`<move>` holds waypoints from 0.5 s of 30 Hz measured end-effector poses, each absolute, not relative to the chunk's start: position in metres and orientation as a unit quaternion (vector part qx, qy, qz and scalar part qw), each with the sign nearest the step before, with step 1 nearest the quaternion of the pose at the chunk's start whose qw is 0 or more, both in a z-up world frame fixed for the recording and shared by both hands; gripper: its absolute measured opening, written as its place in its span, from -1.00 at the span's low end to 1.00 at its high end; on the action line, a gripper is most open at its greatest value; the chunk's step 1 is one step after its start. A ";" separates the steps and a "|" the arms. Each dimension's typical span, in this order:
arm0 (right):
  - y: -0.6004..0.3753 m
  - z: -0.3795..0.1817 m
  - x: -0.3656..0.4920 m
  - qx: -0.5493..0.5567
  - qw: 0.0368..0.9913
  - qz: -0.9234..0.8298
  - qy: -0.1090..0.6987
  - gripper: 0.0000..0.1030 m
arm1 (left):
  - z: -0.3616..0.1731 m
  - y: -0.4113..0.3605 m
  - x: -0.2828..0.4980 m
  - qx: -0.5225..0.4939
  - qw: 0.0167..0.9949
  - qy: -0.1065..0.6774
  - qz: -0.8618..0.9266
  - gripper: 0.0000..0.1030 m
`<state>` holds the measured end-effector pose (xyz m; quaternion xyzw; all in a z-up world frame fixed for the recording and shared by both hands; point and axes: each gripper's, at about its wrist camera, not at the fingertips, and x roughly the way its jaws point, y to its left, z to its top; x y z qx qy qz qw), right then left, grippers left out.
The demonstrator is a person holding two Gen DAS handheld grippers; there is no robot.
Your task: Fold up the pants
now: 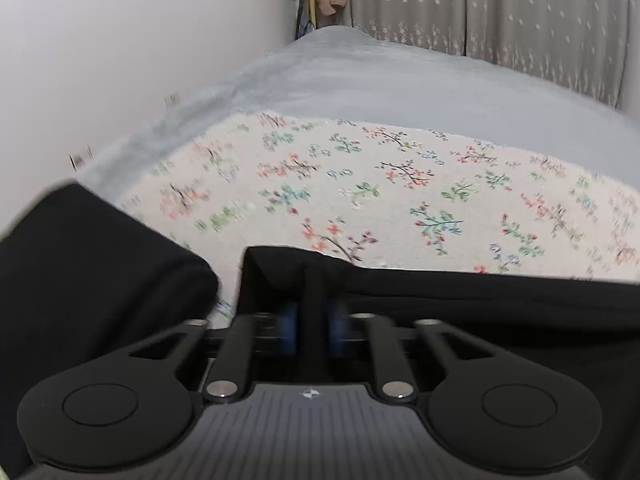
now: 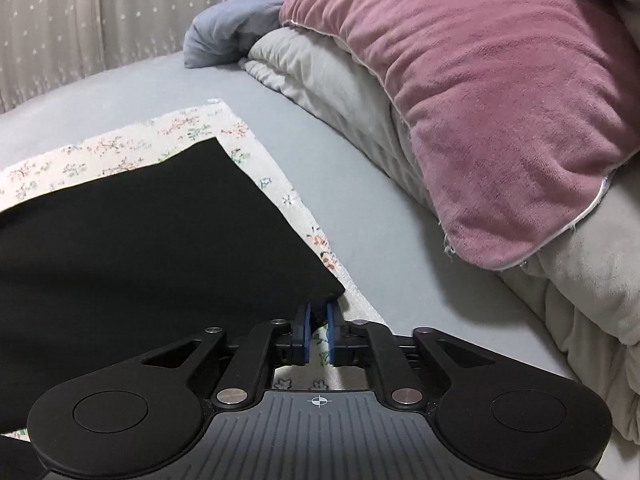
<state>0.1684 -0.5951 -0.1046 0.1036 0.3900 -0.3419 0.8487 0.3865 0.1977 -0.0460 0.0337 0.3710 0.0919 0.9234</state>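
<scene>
The black pants (image 1: 480,308) lie on a floral cloth (image 1: 360,188) spread over a grey-blue bed sheet (image 1: 400,88). My left gripper (image 1: 314,320) is shut on a raised fold of the pants at their near edge, with black fabric between its blue pads. A second black part (image 1: 80,280) of the pants lies to the left. In the right wrist view the pants (image 2: 140,248) stretch flat to the left over the floral cloth (image 2: 120,144). My right gripper (image 2: 319,320) pinches their near right corner between its blue pads.
A pink pillow (image 2: 500,100) rests on a pale grey quilt (image 2: 320,76) to the right, with a blue blanket (image 2: 228,36) behind. A star-patterned curtain (image 1: 520,12) hangs beyond the bed. A white wall (image 1: 120,40) bounds the left side.
</scene>
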 end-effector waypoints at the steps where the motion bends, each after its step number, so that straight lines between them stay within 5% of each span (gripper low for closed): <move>1: -0.596 -0.101 0.168 0.103 0.851 -0.340 0.388 -0.49 | -0.041 0.197 0.384 0.045 0.925 0.363 0.100 0.16; 4: -0.598 -0.088 0.170 0.100 0.864 -0.333 0.364 0.49 | -0.024 0.206 0.374 0.039 0.935 0.340 0.090 0.56; 15: -0.604 -0.083 0.276 0.071 0.890 -0.246 0.378 0.54 | -0.014 0.248 0.369 -0.049 0.927 0.370 0.041 0.73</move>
